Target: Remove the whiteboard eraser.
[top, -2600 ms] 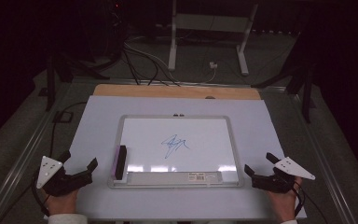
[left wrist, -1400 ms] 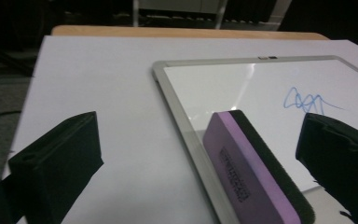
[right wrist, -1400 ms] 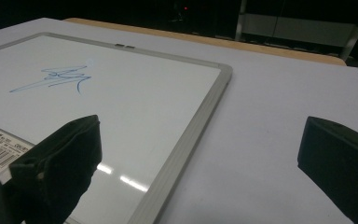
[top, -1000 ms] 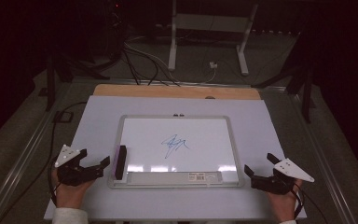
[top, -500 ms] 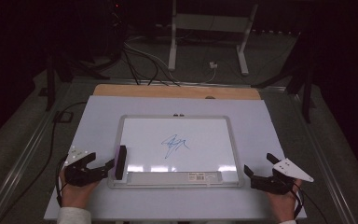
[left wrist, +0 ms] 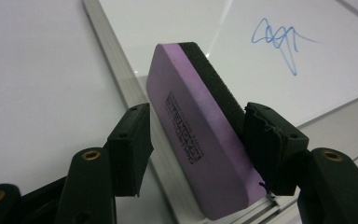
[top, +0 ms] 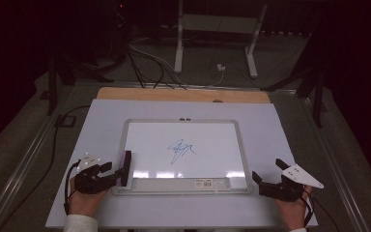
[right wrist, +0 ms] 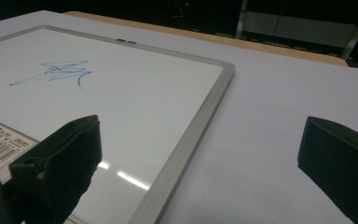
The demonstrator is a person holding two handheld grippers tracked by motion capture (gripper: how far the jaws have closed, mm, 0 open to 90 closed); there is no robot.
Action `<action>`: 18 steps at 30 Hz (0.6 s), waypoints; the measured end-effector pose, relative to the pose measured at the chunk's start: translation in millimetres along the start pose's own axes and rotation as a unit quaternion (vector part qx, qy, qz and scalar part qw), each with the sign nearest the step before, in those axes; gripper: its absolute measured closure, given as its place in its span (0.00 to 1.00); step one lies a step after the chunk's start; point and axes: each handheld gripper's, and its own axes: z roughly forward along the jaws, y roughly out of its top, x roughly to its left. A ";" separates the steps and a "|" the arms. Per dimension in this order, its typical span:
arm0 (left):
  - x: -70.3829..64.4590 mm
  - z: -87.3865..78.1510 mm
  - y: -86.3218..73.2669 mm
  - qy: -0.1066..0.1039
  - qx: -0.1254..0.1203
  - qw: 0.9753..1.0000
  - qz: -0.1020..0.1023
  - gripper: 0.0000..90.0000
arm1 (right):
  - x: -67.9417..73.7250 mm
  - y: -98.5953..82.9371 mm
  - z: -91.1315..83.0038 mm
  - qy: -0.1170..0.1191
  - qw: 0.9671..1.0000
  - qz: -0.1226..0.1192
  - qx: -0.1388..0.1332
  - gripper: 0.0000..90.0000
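Note:
A purple eraser (left wrist: 191, 135) with a black felt face stands on its long edge on the left frame of the whiteboard (top: 207, 166). In the high view the eraser (top: 125, 167) is a dark strip at that frame. My left gripper (left wrist: 198, 126) is open with one jaw on each side of the eraser. Its right jaw is at the felt face, while a small gap separates the left jaw from the purple side. A blue scribble (top: 180, 150) marks the board's middle. My right gripper (top: 265, 170) rests open off the board's lower right corner, nothing between its fingers (right wrist: 60, 158).
The whiteboard lies on a white tabletop (top: 290, 145) with a wooden strip (top: 183, 94) along its far edge. A barcode label (top: 207, 183) sits on the board's near frame. Cables and metal stand legs (top: 178, 43) lie on the floor beyond.
My left gripper has moved right across the table to the eraser and now straddles it. The right gripper has stayed in place.

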 end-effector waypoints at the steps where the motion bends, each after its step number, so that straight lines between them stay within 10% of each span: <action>1: -1.0 1.0 0.3 -0.003 0.001 1.000 -0.002 0.48 | 0.2 0.0 0.0 0.000 1.000 0.000 0.000 0.00; 10: -8.1 13.6 -0.2 -0.024 0.016 0.999 -0.027 0.39 | 0.6 0.4 -0.4 0.001 1.000 -0.003 -0.001 0.00; 18: -10.7 21.5 -5.9 -0.015 0.050 0.999 -0.009 0.45 | 0.8 0.6 -0.3 0.000 1.000 -0.005 -0.001 0.00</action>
